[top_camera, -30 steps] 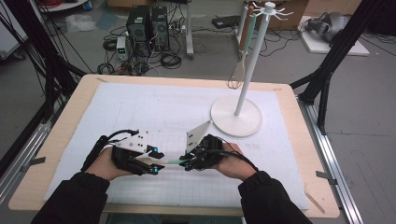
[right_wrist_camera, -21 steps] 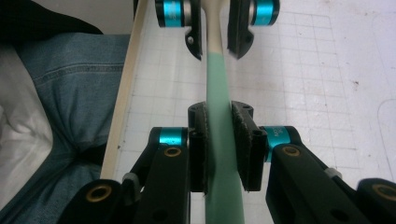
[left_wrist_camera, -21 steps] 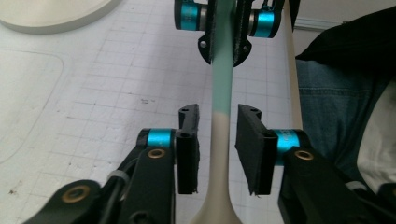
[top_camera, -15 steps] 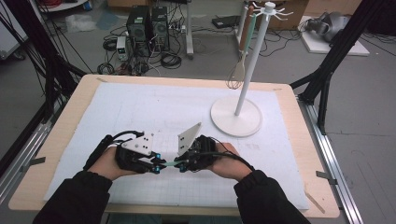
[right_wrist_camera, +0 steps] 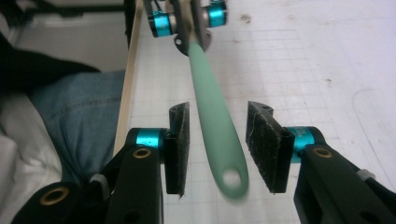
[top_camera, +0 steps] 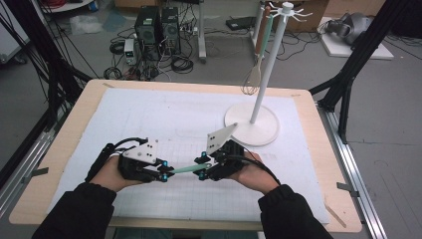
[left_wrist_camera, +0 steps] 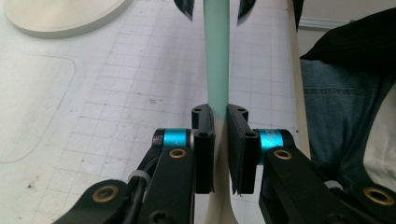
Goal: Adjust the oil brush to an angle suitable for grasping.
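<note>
— What's going on with that green handle [top_camera: 185,169]?

— It's mid-handover, I'd say. The left gripper [left_wrist_camera: 220,140] is clamped on one end of it; you can see the pads pinching it tight. The other end, the one with the hanging hole, sits between the jaws of the right gripper [right_wrist_camera: 218,142], but those have just been opening and stand apart from it, touching nothing.

— So the left one has it alone now?

— Looks that way. The handle runs level from the left gripper straight across to the right one, just above the mat [top_camera: 149,114].

— And next?

— My guess: the right hand backs off clear, then the left has to carry the thing to the stand [top_camera: 263,79], well beyond the right gripper, and get that hole over a free hook. It's holding the far end from the hole, so that'll want careful aim.

— How much is there altogether?

— Two grippers, one handle between them, one stand, and one whisk [top_camera: 254,74] already hanging on it beside what looks like another green-handled tool.
</note>
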`<state>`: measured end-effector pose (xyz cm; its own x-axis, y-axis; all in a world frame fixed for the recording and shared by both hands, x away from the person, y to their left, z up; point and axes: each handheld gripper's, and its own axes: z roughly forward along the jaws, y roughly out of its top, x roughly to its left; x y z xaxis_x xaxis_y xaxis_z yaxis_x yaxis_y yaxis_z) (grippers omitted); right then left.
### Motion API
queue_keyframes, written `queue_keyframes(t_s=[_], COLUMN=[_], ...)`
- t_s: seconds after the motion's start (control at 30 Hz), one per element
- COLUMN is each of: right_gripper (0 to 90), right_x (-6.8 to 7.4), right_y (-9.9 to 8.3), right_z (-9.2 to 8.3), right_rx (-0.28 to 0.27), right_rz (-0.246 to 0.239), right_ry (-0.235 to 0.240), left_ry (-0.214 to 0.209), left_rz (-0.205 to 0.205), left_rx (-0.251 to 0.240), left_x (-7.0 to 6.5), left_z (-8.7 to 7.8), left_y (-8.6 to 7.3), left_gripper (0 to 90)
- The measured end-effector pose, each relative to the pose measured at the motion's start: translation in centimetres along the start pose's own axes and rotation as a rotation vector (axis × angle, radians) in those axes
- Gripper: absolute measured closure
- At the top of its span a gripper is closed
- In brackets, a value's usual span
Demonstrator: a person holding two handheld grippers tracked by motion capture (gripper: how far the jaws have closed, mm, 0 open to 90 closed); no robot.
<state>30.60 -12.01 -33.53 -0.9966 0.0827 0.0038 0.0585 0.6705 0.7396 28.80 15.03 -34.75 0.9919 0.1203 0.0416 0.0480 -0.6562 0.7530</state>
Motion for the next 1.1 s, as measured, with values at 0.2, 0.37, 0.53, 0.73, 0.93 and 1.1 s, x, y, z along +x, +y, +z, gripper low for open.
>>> queue_keyframes(t_s=[0.2, 0.37, 0.53, 0.73, 0.93, 1.1], right_gripper=[60.3, 63.3, 69.3, 72.3, 81.1, 81.4], right_x=[-0.5, -0.7, -1.1, -1.1, -0.7, -0.6], right_y=[-1.1, -0.9, -0.9, -0.6, -0.3, -0.1], right_z=[-1.0, -1.0, -1.0, -1.0, -1.1, -1.2], right_rx=[-0.041, -0.051, -0.051, -0.032, -0.025, -0.034], right_rz=[0.043, 0.066, 0.08, 0.058, 0.012, 0.002], right_ry=[-0.001, 0.0, -0.007, 0.011, 0.005, 0.001], left_ry=[0.021, 0.032, 0.038, 0.017, 0.008, 0.021], left_rz=[-0.006, -0.012, -0.01, -0.012, -0.016, 0.005], left_rx=[-0.019, -0.019, -0.014, 0.001, 0.004, 0.008], left_x=[0.4, 0.5, 0.5, 0.5, 0.6, 0.4], left_z=[-0.1, 0.1, 0.1, 0.0, 0.2, 0.5], left_y=[0.1, 0.2, 0.2, 0.2, 0.0, 0.0], left_gripper=[81.4, 81.4, 81.4, 80.9, 82.0, 84.3])
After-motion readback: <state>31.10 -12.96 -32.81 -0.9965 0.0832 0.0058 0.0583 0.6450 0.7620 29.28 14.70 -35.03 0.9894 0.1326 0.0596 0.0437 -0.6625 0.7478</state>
